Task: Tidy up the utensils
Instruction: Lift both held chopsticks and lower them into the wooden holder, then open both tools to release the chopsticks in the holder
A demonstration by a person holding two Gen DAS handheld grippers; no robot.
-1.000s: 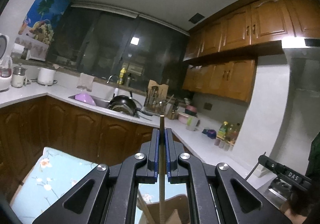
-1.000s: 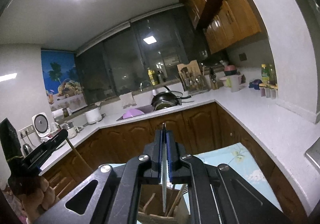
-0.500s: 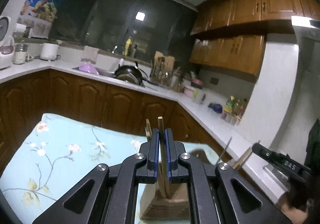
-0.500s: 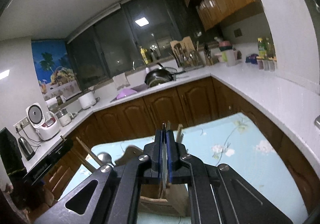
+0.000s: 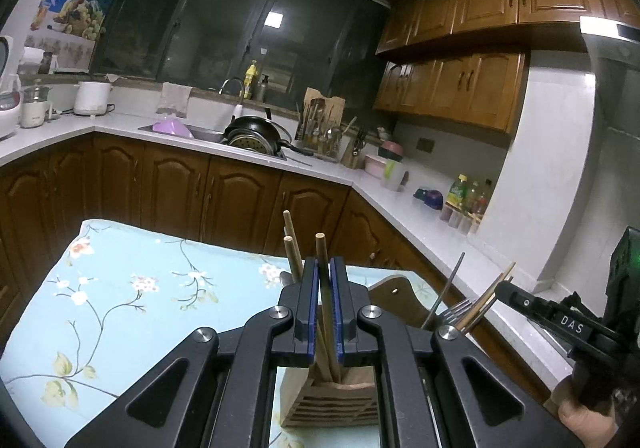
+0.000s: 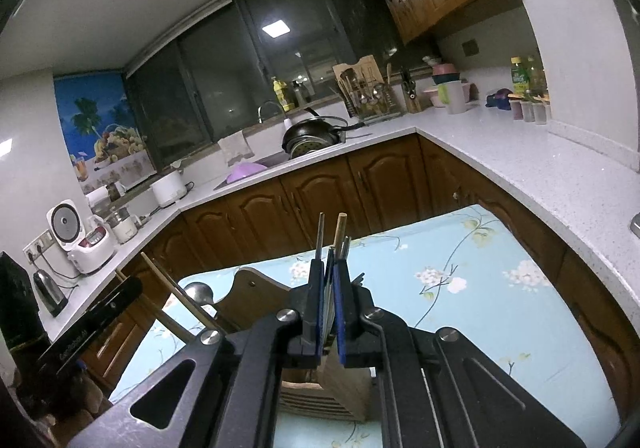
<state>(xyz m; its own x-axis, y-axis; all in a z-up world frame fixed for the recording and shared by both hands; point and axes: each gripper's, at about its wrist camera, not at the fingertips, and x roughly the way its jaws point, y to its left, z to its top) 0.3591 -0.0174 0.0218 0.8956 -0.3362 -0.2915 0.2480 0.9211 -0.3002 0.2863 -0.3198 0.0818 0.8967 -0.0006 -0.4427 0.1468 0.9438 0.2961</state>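
Both cams sit on the grippers, looking forward along the fingers, tilted slightly down. Left cam is close above the wooden holder (image 5: 328, 400), facing sink (image 5: 200, 133) and corner counter. Right cam is close above the same holder (image 6: 320, 396), from the opposite side. Shared: holder, floral cloth (image 5: 120, 288) (image 6: 480, 308), sink (image 6: 256, 167), window. Each cam catches the other gripper at frame edge.

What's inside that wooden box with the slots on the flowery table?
Sticking out of the wooden utensil holder are wooden chopsticks, a fork, and a spoon. The tongs cover the middle, so the holder's bottom is hidden.
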